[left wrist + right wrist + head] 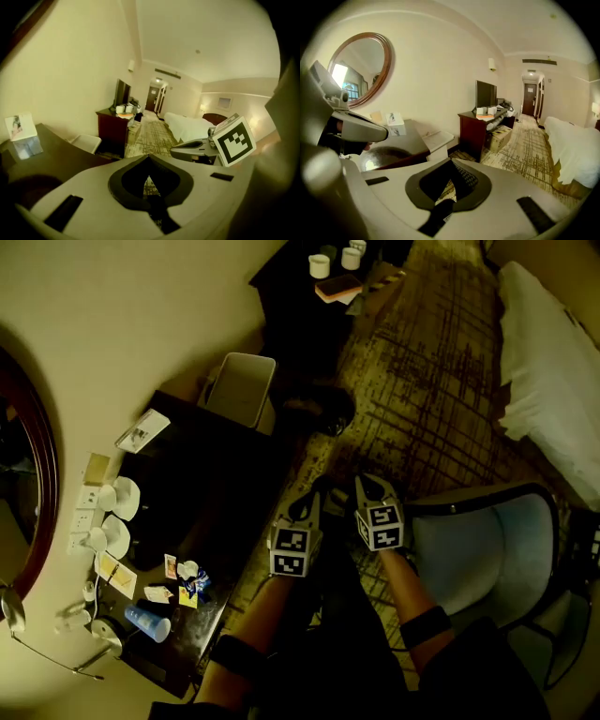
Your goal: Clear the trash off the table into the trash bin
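Trash lies at the near end of the dark table (pixel 202 484): a blue plastic cup (pixel 148 622) on its side, small wrappers (pixel 190 584) and a paper slip (pixel 118 575). A white trash bin (pixel 240 388) stands on the floor past the table's far end. My left gripper (pixel 312 495) and right gripper (pixel 366 484) are side by side over the carpet, right of the table. Both are shut with nothing in them. In the left gripper view the jaws (pixel 149 158) point toward the bin (pixel 86 141). The right gripper's jaws (pixel 451 162) point the same way, bin (pixel 438 138) ahead.
White cups and saucers (pixel 117 517) and a tissue box (pixel 142 430) sit along the wall side of the table, under a round mirror (pixel 28 474). An armchair (pixel 487 554) stands close at right, a bed (pixel 553 371) beyond it. A dark dresser (pixel 328 282) stands farther on.
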{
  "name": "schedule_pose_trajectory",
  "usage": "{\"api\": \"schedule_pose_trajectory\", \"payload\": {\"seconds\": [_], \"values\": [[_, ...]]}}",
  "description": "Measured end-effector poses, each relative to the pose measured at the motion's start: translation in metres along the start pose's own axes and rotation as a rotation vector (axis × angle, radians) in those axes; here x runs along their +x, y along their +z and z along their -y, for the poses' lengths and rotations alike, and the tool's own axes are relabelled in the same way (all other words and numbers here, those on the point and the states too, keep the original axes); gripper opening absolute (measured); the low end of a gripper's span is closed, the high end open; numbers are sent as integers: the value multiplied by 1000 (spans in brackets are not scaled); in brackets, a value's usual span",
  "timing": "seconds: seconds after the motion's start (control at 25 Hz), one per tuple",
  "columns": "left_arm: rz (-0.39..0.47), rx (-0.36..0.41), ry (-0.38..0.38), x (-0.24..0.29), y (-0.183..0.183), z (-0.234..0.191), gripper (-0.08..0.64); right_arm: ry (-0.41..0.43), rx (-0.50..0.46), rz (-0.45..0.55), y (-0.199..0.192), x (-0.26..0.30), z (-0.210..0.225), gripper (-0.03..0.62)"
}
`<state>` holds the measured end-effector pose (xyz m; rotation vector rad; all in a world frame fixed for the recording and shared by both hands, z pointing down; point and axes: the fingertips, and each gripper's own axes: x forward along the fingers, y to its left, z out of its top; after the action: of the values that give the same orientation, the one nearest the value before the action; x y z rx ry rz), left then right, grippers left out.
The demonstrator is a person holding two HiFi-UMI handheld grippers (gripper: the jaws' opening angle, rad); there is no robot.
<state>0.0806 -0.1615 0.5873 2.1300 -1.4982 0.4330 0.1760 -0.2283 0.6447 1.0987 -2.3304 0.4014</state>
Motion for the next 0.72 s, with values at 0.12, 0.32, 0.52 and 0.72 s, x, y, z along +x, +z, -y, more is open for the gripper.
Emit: {"api": "schedule_pose_trajectory", "payload": {"seconds": [0.12, 0.32, 0.52, 0.72], "values": [[59, -43, 114, -45, 17, -41, 5, 85, -43, 48, 59, 0, -43, 2], [139, -127, 340, -132, 14, -110, 5, 272, -171, 79, 117, 12, -133, 2], [167, -225, 591, -245, -26, -171, 5, 504, -316, 83, 135, 17, -261, 2], [205, -335, 846, -361, -69, -206, 5, 771, -463, 76, 131, -1, -398, 2]]}}
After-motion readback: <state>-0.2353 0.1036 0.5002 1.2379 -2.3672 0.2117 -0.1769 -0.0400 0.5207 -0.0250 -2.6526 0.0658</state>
